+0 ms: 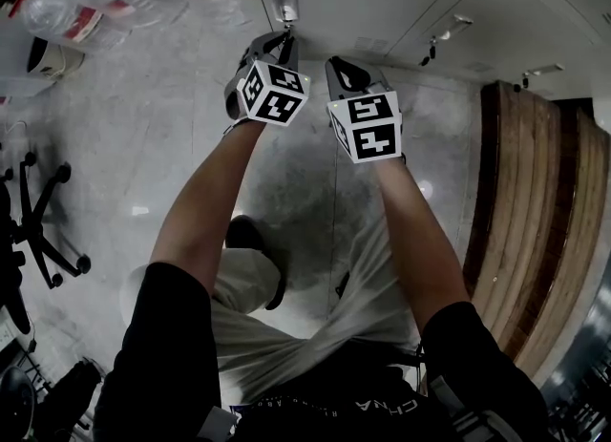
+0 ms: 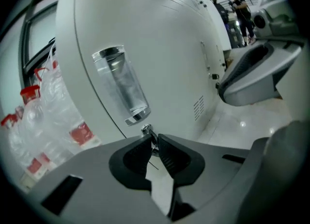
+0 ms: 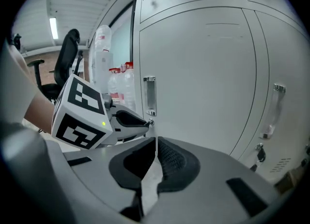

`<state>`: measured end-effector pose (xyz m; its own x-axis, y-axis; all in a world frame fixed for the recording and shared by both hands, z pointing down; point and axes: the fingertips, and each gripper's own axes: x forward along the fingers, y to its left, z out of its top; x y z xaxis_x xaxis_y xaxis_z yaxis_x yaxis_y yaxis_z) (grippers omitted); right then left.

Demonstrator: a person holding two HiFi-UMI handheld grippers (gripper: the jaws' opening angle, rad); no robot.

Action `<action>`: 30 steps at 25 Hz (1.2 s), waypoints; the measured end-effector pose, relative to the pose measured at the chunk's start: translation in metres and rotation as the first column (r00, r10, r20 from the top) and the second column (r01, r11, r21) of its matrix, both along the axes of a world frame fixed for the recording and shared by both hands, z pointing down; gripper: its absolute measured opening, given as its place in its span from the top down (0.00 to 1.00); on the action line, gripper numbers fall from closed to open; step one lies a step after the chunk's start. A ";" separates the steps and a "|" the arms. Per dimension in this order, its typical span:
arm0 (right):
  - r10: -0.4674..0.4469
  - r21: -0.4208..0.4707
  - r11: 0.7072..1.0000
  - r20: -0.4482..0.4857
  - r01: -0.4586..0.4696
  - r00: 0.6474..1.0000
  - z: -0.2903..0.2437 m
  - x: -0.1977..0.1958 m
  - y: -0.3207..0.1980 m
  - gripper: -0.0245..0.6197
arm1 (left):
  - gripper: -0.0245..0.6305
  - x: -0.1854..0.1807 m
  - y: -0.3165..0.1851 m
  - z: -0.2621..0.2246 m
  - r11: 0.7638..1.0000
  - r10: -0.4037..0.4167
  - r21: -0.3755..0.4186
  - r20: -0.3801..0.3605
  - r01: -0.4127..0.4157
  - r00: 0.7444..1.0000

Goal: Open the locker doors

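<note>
Light: even and cool; I see a ceiling strip (image 3: 53, 27) glowing.
Glare: hot spot on the floor (image 1: 425, 189), sheen on the locker handle (image 2: 121, 82).
Edges: both gripper views bow and darken.
Focus: bottles (image 2: 43, 136) soft, perhaps lens smear.
</note>
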<state>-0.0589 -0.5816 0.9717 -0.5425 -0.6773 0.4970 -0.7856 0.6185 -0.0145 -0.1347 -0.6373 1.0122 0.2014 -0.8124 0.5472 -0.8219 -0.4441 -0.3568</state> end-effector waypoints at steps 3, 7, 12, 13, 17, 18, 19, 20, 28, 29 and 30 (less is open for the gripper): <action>-0.007 0.007 1.000 -0.006 0.007 1.000 -0.001 0.000 0.001 0.90 | 0.88 0.001 0.001 0.000 0.996 0.082 0.020 0.187 -0.088 0.979; -0.004 0.008 1.000 -0.005 0.004 1.000 -0.002 0.002 0.000 0.90 | 0.88 0.002 0.003 -0.001 0.980 0.173 0.023 0.400 -0.198 0.900; 0.004 0.003 1.000 -0.007 -0.004 1.000 0.001 0.005 0.000 0.90 | 0.88 0.003 0.007 0.000 0.928 0.296 -0.029 0.660 -0.371 0.690; 0.009 0.000 1.000 -0.007 -0.009 1.000 0.002 0.007 0.000 0.90 | 0.88 0.004 0.008 0.000 0.915 0.317 -0.048 0.701 -0.401 0.639; 0.023 -0.017 1.000 -0.003 -0.023 1.000 0.005 0.011 0.000 0.90 | 0.88 0.004 0.010 0.002 0.867 0.372 -0.133 0.814 -0.480 0.446; 0.023 -0.020 1.000 -0.005 -0.023 1.000 0.005 0.011 0.001 0.90 | 0.88 0.003 0.010 0.003 0.856 0.385 -0.159 0.831 -0.492 0.402; 0.022 -0.020 1.000 -0.007 -0.022 1.000 0.006 0.011 0.001 0.90 | 0.88 0.003 0.010 0.003 0.846 0.399 -0.186 0.843 -0.500 0.362; 0.021 -0.021 1.000 -0.009 -0.021 1.000 0.006 0.010 0.001 0.90 | 0.88 0.003 0.010 0.004 0.838 0.412 -0.211 0.850 -0.504 0.329; 0.024 -0.019 1.000 -0.014 -0.025 1.000 0.006 0.009 0.002 0.90 | 0.74 -0.003 0.013 0.002 0.868 0.449 -0.236 0.748 -0.437 0.489; 0.024 -0.019 1.000 -0.015 -0.025 1.000 0.006 0.010 0.001 0.90 | 0.71 -0.006 0.015 0.000 0.876 0.447 -0.234 0.723 -0.422 0.527; 0.024 -0.020 1.000 -0.016 -0.024 1.000 0.007 0.010 0.001 0.90 | 0.70 -0.009 0.017 -0.002 0.885 0.442 -0.231 0.689 -0.403 0.575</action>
<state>-0.0485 -0.5808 0.9787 -0.5179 -0.6800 0.5190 -0.8005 0.5992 -0.0139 -0.1437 -0.6205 1.0100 0.0537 -0.7094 0.7027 -0.0397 -0.7047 -0.7084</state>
